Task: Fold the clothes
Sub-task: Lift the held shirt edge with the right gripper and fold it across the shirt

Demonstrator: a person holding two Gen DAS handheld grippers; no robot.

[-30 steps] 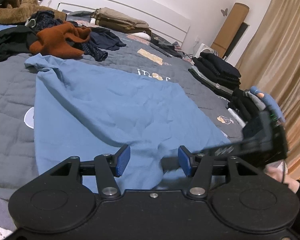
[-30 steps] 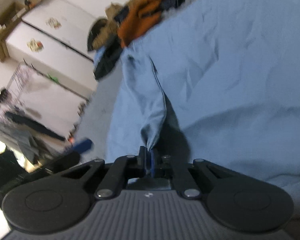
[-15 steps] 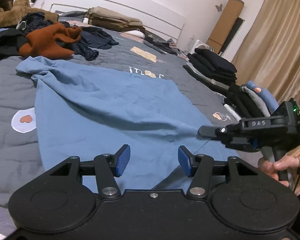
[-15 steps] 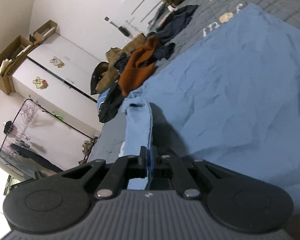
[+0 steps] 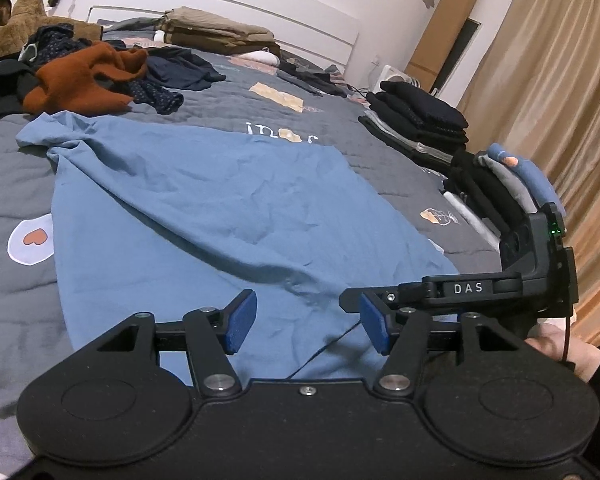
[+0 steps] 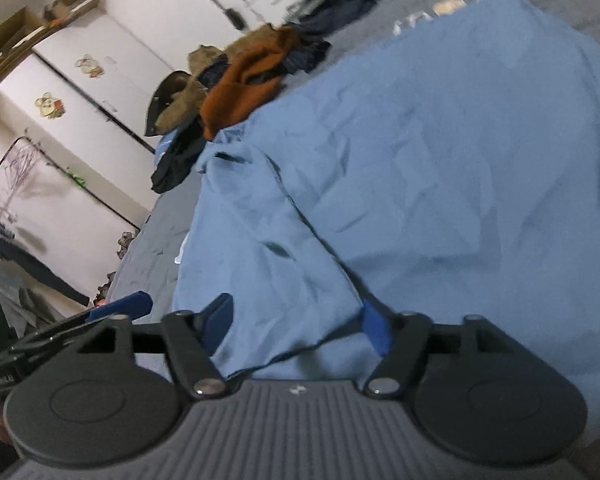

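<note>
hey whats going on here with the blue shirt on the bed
A person with a two-finger gripper in each hand is folding a blue shirt spread on a grey quilted bed. The right gripper has just been opening and has let go of the sleeve it pulled across the shirt; cloth lies loose between its fingers. The left gripper hovers open over the near hem, holding nothing. Folded dark clothes are stacked at the side, and unfolded ones, including an orange sweater, wait farther back.

Right tongs [image 6: 296, 324], just opened, straddle the blue garment [image 6: 420, 168].
</note>
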